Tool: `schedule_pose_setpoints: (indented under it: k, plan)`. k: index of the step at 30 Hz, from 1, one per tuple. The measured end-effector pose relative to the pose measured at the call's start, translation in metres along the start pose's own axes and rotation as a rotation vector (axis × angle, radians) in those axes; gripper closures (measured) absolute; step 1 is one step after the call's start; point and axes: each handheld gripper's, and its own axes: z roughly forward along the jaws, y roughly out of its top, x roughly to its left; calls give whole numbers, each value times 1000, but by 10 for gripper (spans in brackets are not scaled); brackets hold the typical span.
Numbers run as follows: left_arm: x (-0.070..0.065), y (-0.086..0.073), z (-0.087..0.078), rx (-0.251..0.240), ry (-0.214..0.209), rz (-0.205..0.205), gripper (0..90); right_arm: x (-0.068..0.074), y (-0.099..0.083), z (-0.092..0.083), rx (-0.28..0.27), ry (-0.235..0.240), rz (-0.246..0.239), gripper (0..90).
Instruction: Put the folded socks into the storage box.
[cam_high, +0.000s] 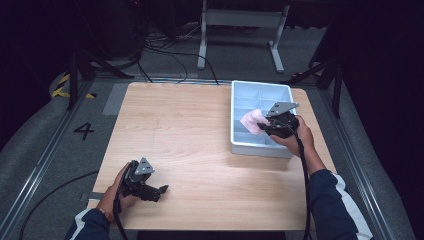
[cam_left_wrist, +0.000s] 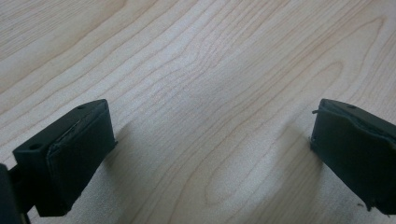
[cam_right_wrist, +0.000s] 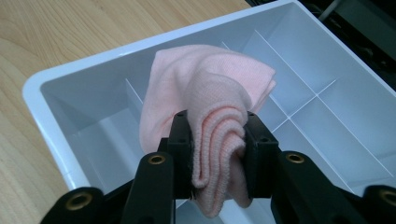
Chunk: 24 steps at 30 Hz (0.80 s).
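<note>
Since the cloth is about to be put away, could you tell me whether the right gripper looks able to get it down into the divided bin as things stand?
Probably yes: the right gripper, shut on the pink cloth, is above the white bin, whose compartments lie open beneath.

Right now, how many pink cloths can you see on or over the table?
1. A folded pink cloth is pinched in the right gripper, held over the white divided bin at the table's far right. More could lie hidden in the compartments under the cloth and hand.
</note>
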Motion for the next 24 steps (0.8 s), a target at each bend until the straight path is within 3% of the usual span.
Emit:
schedule_pose_setpoints:
  k: [8,16,24]
  plan:
    - [0,0,0,-1,-2,-3,0,-2,0,14,34,-5,-7,693]
    - [0,0,0,0,0,0,0,0,1,32,83,-18,-57,693]
    - [0,0,0,-1,-1,-2,0,-5,-1,37,77,-42,-30,693]
